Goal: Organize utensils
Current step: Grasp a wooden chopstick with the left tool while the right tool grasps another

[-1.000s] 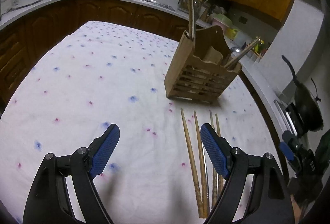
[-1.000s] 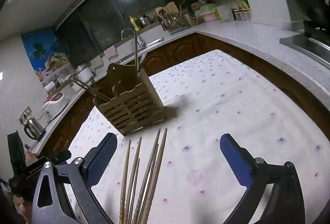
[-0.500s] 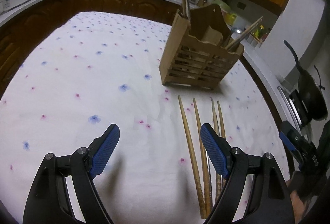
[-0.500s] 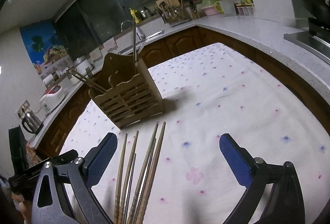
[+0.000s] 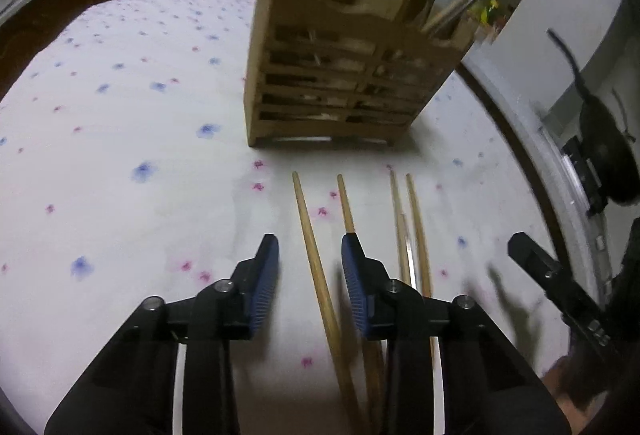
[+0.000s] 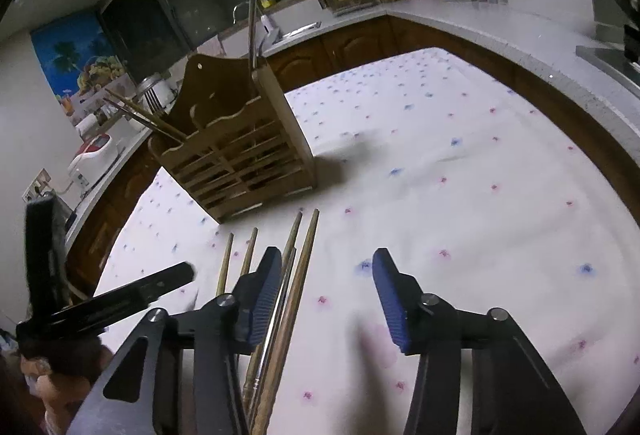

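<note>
Left wrist view: a white tablecloth with small blue and pink flower prints [image 5: 120, 163] spreads under and ahead of both tongs. Straight ahead of the left gripper [image 5: 308, 277], well beyond its blue ribbed pads, stands a slatted, light-brown wooden utensil holder [image 5: 344, 75] with a few sticks leaning out of its top. Between that holder and the tongs, several long tapered wooden chopsticks [image 5: 416, 231] lie side by side on the cloth, tips toward the holder. One pale wooden chopstick [image 5: 316, 267] runs right between the left gripper's jaws, which are closing; the pads do not yet press on it. A second stick lies under or just beside the right-hand pad; the rest lie to its right.

In the right wrist view, the right gripper [image 6: 326, 297] is also closing, its jaws still apart. The chopsticks [image 6: 298, 275] run along its left-hand pad, the outermost just inside it, none clamped. The same holder [image 6: 240, 155] sits ahead and left.
</note>
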{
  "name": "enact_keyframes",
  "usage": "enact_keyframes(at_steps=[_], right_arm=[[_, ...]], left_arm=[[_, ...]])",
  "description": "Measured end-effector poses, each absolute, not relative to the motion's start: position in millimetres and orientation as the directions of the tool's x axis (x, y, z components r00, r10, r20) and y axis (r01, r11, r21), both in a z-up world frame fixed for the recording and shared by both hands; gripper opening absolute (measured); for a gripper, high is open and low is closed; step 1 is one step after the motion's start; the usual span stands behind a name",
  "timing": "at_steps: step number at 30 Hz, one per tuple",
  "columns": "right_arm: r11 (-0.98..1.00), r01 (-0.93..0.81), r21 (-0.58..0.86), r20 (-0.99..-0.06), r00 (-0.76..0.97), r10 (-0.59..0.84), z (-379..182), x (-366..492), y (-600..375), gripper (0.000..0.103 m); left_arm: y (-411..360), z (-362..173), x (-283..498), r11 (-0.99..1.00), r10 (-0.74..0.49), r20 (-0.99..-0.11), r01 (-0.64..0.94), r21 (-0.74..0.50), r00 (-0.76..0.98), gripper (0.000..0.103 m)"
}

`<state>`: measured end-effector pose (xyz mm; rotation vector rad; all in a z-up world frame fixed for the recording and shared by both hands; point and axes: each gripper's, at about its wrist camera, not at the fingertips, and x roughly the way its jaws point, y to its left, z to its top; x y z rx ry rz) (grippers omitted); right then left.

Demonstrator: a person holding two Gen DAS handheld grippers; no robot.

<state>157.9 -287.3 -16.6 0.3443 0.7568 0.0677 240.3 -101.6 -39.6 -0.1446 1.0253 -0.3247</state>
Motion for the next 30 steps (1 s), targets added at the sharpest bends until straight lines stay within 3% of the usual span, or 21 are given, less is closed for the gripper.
enact_keyframes(at_steps=[3,7,17,25,30], right_arm=[[0.94,0.063,0.337,-0.677,0.71,0.195,-22.4,167.0,-285.9,0.042],[0.943,0.046,0.329,-0.695,0.688,0.208,-30.0,180.6,-278.3,0.04],[0.967,0.011,0.256,-0.756,0.625,0.193,-49.2,224.0,-257.8,0.027],[0.994,-0.008,0.108,-0.792,0.603,0.091,-61.1,249.2,-241.3,0.02],[0.998,-0.04,0.04,-0.797,0.601,0.056,-61.5,247.9,-229.8,0.007]], left_arm=[[-107.1,-51.9,244.5,0.944,-0.324,-0.839,0.215,-0.253,0.437,0.017],[-101.5,-52.4,233.6,0.939,-0.319,-0.838,0.267,-0.216,0.443,0.01],[-77.3,-48.7,243.2,0.942,-0.328,-0.843,0.219,-0.255,0.427,0.011],[-97.2,-54.6,252.9,0.958,-0.264,-0.849,0.225,-0.176,0.458,0.009],[-96.4,-54.0,251.2,0.948,-0.299,-0.83,0.246,-0.202,0.471,0.007]])
